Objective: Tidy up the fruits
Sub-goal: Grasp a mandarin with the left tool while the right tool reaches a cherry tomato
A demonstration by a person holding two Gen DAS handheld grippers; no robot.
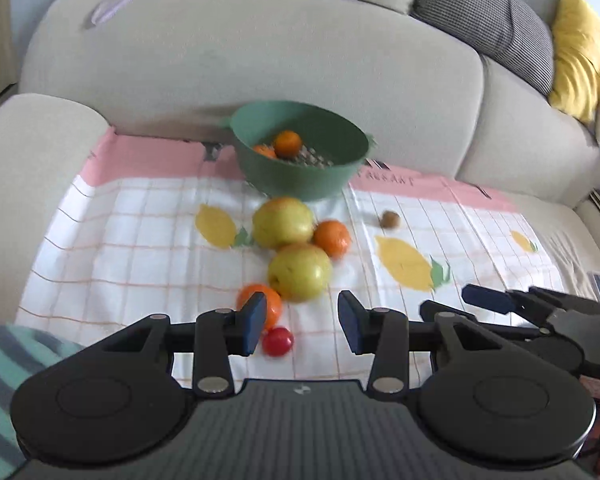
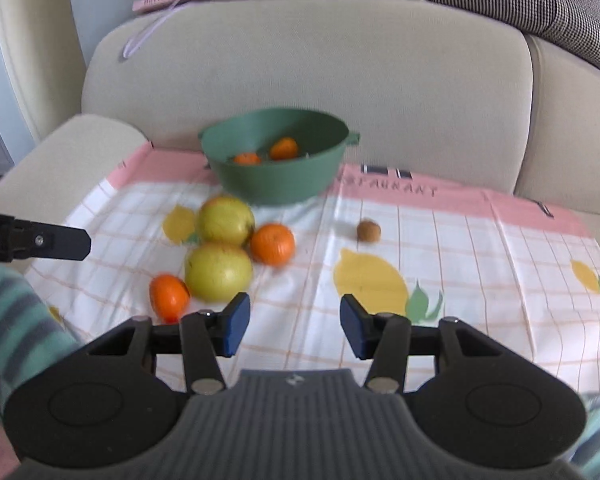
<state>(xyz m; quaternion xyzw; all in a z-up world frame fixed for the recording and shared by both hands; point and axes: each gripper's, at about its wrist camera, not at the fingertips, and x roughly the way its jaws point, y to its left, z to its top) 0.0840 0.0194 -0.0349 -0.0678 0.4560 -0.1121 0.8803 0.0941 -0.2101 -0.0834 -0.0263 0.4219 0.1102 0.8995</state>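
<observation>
Fruit lies scattered on a lemon-print cloth [image 2: 460, 240] spread over a beige sofa [image 2: 300, 72], and a green bowl [image 2: 276, 184] at the back of the cloth already holds two tangerines [image 2: 284, 148]. Just in front of the bowl, two yellow-green apples sit touching each other, the far apple [image 2: 225, 219] and the near apple [image 2: 218, 271], with one tangerine [image 2: 272, 243] against their right side and another tangerine [image 2: 169, 295] just beside the near apple on the left. A small red fruit [image 1: 277, 341], perhaps a cherry tomato, lies nearest the person, and a small brown fruit [image 2: 368, 230], too blurred to name, sits well apart to the right.

The left hand-held gripper [image 1: 302, 322] has its jaws partly apart with nothing between them; the red fruit and the nearest tangerine lie just beyond its left pad. The right hand-held gripper [image 2: 294, 322] is likewise partly open and empty, over bare cloth just right of the near apple.

Judging by the layout, the gathering is underway and this is a reach toward the next pieces. The apples look wider than either present gap, so the jaws would need to spread further for them; a tangerine or the red fruit seems an easier fit. Round fruit on soft cloth may roll if nudged.
</observation>
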